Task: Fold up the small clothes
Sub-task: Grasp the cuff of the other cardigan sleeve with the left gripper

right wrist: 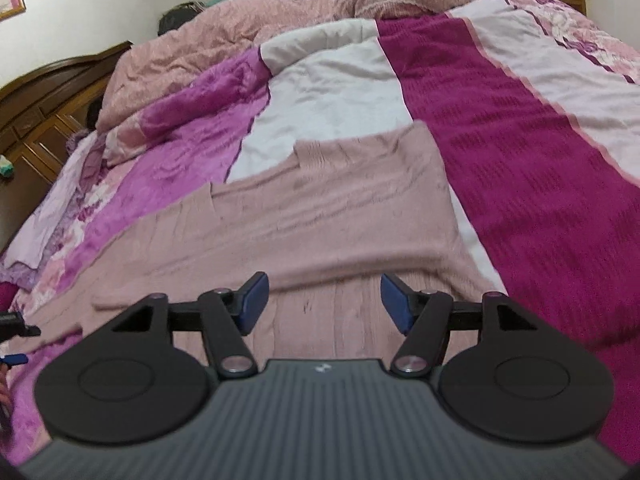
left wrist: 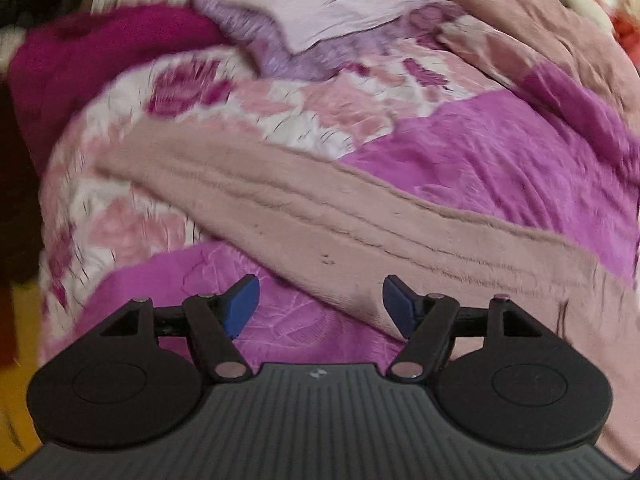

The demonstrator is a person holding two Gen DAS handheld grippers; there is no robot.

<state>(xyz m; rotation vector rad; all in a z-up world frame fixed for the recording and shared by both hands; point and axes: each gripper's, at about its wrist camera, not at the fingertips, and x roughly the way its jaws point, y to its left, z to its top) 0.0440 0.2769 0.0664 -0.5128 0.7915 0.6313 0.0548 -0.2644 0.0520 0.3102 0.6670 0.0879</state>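
A dusty-pink knit garment (right wrist: 320,216) lies spread flat on the bed. In the left wrist view a long part of the same garment (left wrist: 304,208) runs slantwise from upper left to lower right. My left gripper (left wrist: 320,304) hovers over its near edge, open, with nothing between the blue pads (left wrist: 242,304). My right gripper (right wrist: 324,300) hangs above the garment's near part, also open and empty. At the left edge of the right wrist view a bit of the other gripper (right wrist: 16,328) shows.
The bed is covered by a patchwork blanket (right wrist: 500,184) of magenta, purple, white and floral panels. A crumpled pink quilt (right wrist: 280,20) lies at the far end. A dark wooden headboard (right wrist: 48,96) stands at the left. A lilac cloth (left wrist: 320,12) lies beyond the garment.
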